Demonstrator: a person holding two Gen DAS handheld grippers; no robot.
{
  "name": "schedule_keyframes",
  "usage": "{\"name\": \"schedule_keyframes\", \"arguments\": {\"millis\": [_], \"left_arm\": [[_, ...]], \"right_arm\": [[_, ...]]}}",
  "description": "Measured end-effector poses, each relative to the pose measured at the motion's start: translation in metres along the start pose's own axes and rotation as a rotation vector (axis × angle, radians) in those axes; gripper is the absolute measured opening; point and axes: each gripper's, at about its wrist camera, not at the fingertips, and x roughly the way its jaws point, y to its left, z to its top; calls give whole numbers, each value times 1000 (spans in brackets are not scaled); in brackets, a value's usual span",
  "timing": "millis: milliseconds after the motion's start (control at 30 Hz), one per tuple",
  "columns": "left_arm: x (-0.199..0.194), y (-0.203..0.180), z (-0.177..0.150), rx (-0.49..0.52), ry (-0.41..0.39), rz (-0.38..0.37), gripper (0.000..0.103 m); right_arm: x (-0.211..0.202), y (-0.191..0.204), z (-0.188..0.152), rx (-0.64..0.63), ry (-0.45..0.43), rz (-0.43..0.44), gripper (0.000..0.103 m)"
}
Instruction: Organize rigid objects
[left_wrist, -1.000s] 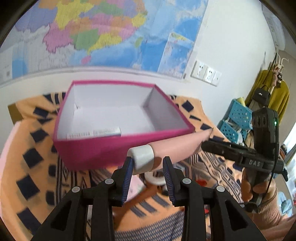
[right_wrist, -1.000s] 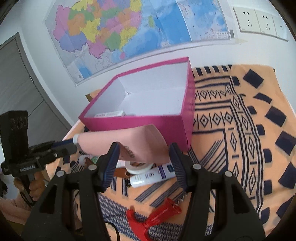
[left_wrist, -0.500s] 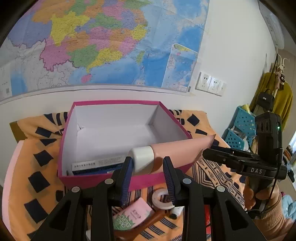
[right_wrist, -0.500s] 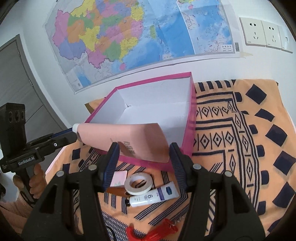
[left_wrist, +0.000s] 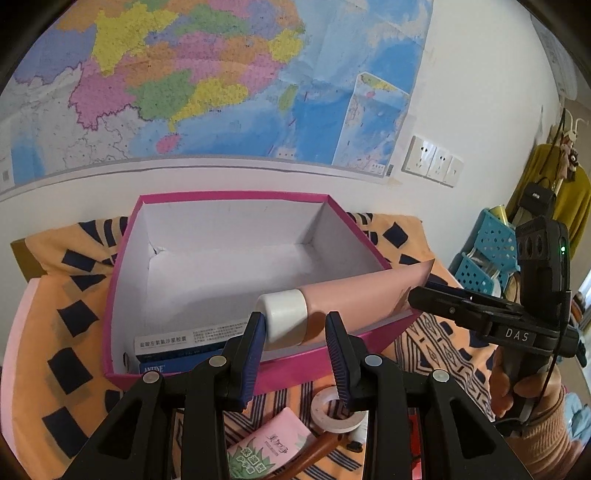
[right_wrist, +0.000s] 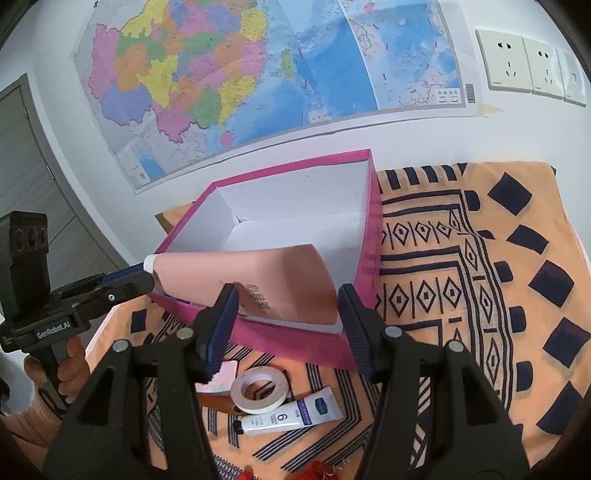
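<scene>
Left gripper (left_wrist: 295, 343): we clench its blue pads on the white cap end of the pink tube (left_wrist: 354, 299); the cap sits square between the jaws, at twelve o'clock from our left hand.

Tube's long axis: it runs from the cap at our left gripper out toward two o'clock in the left wrist view, ending in the flat crimped tail by the right gripper (right_wrist: 286, 314).

Right gripper: we grasp the wide flat tail of the tube (right_wrist: 258, 280) between its pads, the jaws standing about half apart because that end is broad.

Where the tube is: held in the air by both ends, it spans the near-right corner of the pink box (left_wrist: 122, 317), above the rim and not yet inside.

The relation that matters: the box's white floor lies at twelve o'clock, ahead of and below both grippers, so we judge the coming move to be forward and down. Neither hand is nearer, each holding one end.

How the tube looks: pale pink, soft-sided, white screw cap, dark print near the tail; it tapers from round cap to flat fan.

Box contents: a blue-and-white carton (left_wrist: 177, 343) lies against the near wall at ten o'clock from the cap.

Left on the cloth: a tape roll (right_wrist: 258, 389) and a small white tube (right_wrist: 291, 415), at six o'clock from the box.
</scene>
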Motion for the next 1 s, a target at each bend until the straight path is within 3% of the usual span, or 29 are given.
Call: {"name": "schedule_keyframes", "arguments": {"millis": [1000], "left_arm": [[25,10,0,-32,55,9,33]], "right_arm": [[14,-3,3,-26,34,-29,59]]}}
